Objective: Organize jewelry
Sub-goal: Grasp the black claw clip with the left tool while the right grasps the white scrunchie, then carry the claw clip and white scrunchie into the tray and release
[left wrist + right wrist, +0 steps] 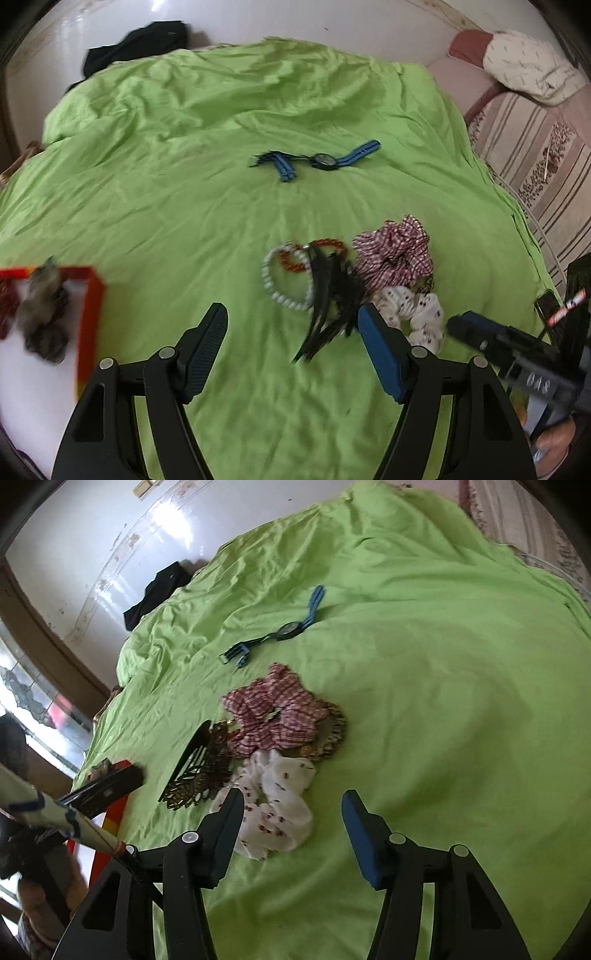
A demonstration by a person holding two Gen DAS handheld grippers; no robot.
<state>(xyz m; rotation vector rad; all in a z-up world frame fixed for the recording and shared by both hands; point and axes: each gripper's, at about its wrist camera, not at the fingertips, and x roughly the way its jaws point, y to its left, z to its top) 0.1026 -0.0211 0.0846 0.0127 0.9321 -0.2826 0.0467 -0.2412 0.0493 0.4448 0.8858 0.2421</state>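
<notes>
Both grippers hang with jaws apart, holding nothing. The left gripper [291,325] faces the bracelets [291,273] and black comb [328,306] — likely its next pick for the red box [92,306]. The right gripper [291,812] frames the white scrunchie [277,805] on the sheet [443,664].

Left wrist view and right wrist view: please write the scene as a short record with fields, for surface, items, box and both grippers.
surface: green sheet
far item: watch with blue strap, lying apart from the pile
pile: pearl bracelet, red bead bracelet, black comb, checked scrunchie, white scrunchie
box: red-edged box, holding a grey scrunchie
left gripper: open, empty
right gripper: open, empty, white scrunchie partly between its fingers
</notes>
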